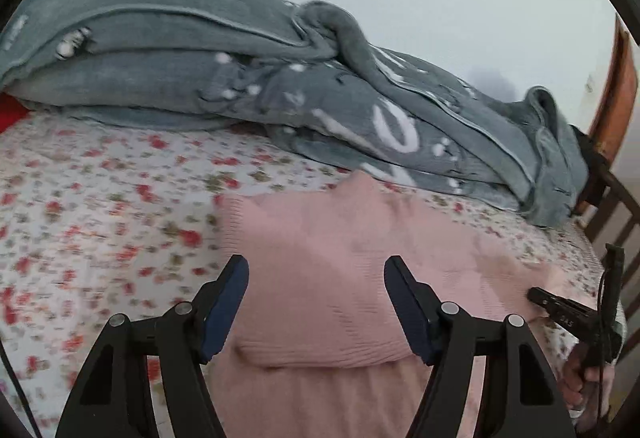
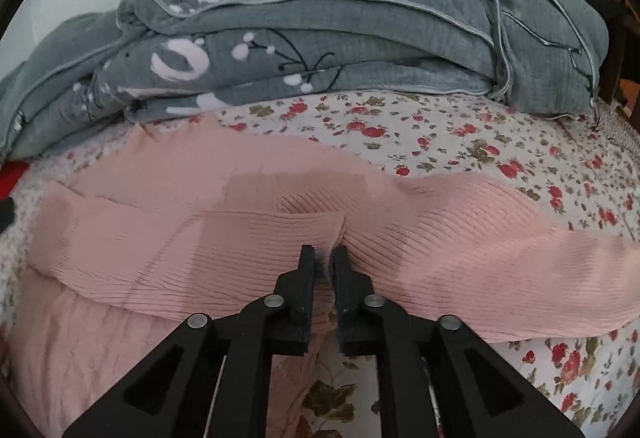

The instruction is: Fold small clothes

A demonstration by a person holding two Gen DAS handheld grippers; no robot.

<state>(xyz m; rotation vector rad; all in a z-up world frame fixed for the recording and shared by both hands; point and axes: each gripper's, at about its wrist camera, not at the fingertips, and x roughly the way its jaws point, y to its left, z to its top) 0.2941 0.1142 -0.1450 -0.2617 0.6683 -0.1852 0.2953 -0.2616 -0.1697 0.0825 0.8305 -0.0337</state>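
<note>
A pink ribbed knit garment (image 1: 320,270) lies on the floral bed sheet (image 1: 100,205), partly folded over itself. My left gripper (image 1: 316,270) is open above it, with the pink fabric showing between its blue-padded fingers (image 1: 224,302). In the right wrist view my right gripper (image 2: 324,252) is shut on a pinch of the same pink garment (image 2: 460,238), which bunches at the fingertips and drapes to both sides. The right gripper also shows at the right edge of the left wrist view (image 1: 576,314), held in a hand.
A grey quilt (image 1: 240,77) with white flower print is piled along the far side of the bed, also in the right wrist view (image 2: 320,49). A wooden bed frame (image 1: 616,109) stands at the right. A red item (image 1: 12,109) peeks out at the far left.
</note>
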